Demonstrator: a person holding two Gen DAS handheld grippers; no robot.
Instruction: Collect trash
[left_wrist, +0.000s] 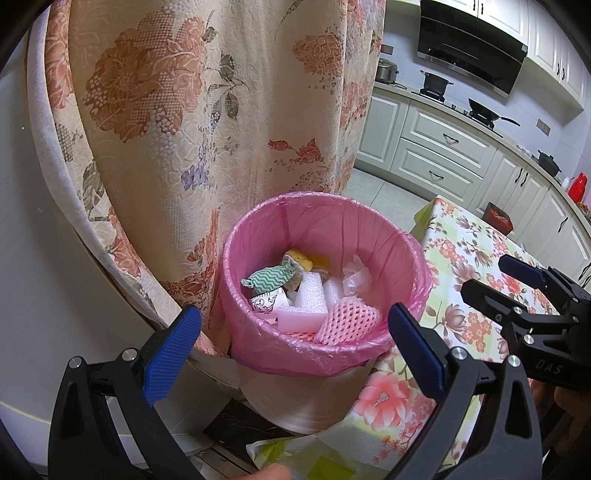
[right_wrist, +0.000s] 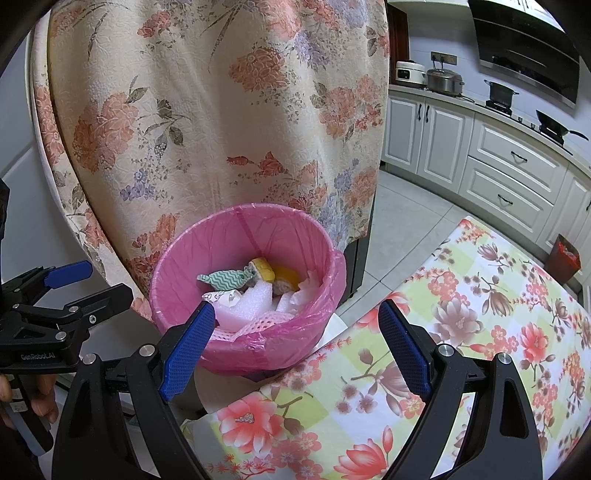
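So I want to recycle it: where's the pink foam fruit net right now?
The pink foam fruit net lies inside the pink-lined trash bin, against its near rim, beside the white foam blocks; in both wrist views it sits low-centre.

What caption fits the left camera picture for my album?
Open left gripper above a pink-lined trash bin holding foam, netting and tissue.

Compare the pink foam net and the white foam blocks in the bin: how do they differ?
The pink foam net is pink with an open mesh; the white foam blocks are plain white and solid. The net lies draped nearest the bin's front rim; the blocks sit angled behind it. Both lie inside the pink-lined bin, untouched by either gripper.
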